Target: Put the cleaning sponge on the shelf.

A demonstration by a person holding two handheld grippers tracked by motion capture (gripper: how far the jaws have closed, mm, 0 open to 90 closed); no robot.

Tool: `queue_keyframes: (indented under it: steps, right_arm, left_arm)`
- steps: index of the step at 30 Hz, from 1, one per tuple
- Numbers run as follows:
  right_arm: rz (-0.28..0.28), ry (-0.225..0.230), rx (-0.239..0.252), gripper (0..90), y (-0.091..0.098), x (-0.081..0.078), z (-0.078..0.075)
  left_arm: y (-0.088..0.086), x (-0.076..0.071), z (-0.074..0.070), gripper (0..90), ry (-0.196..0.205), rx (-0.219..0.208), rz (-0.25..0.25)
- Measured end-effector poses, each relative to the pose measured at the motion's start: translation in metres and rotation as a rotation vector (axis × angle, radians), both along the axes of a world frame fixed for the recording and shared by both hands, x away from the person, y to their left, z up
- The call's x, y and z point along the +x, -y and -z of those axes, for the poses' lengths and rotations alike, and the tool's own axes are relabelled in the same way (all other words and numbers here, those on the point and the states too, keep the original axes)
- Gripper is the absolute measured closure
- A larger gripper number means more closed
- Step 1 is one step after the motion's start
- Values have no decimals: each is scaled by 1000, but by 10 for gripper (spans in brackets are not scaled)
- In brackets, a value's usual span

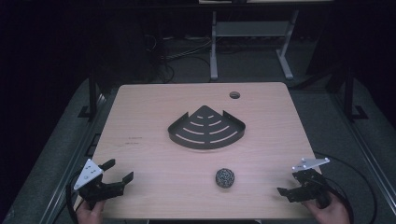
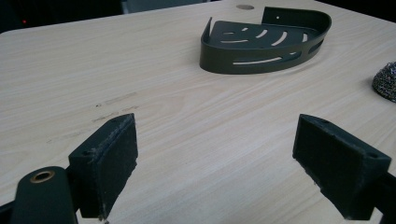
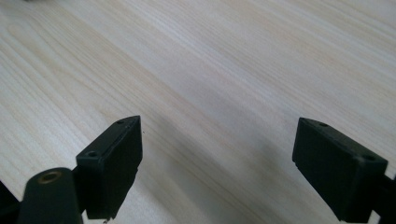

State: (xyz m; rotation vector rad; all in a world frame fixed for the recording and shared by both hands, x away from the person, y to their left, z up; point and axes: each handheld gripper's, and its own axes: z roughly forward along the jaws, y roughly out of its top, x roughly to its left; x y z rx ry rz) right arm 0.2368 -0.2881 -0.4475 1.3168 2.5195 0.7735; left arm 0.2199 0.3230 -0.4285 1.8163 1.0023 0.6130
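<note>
Both grippers spread wide at the near corners, shelf and scourer untouched

Centrally on the pale wooden table (image 1: 140,121) lies a black metal corner shelf (image 1: 206,128), a fan-shaped tray with curved slots in its floor and a low rim, its pointed corner turned away from the person. Nearer the person and a little to the right sits a steel-wool scouring ball (image 1: 225,178), apart from the shelf and resting on bare wood. A round cable hole (image 1: 234,95) is cut in the tabletop near the far edge.

The left gripper (image 1: 115,171) hovers over the near left corner, held by a hand (image 1: 88,212) at the table's edge; its jaws stand far apart with nothing between them. From the left gripper view, the corner shelf (image 2: 266,41) lies ahead and to the right, and the scouring ball (image 2: 385,82) shows at the right border.

The right gripper (image 1: 292,184) sits at the near right corner in the other hand (image 1: 329,210), a grey three-cornered plate (image 1: 310,163) on top of it. Its jaws are likewise spread wide and empty, with bare wood grain between them in the right gripper view. Both grippers are well apart from the shelf and the ball.
</note>
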Motion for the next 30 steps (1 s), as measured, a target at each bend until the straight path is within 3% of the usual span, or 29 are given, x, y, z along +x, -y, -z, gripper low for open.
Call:
queue_keyframes:
  steps: [16,30]
  right_arm:
    - [-62,0,15,153,-18,3,-7]
    - [-130,-9,-18,153,-41,4,-8]
  left_arm:
    - [2,-3,0,132,2,3,4]
    - [1,-3,-1,132,3,3,4]
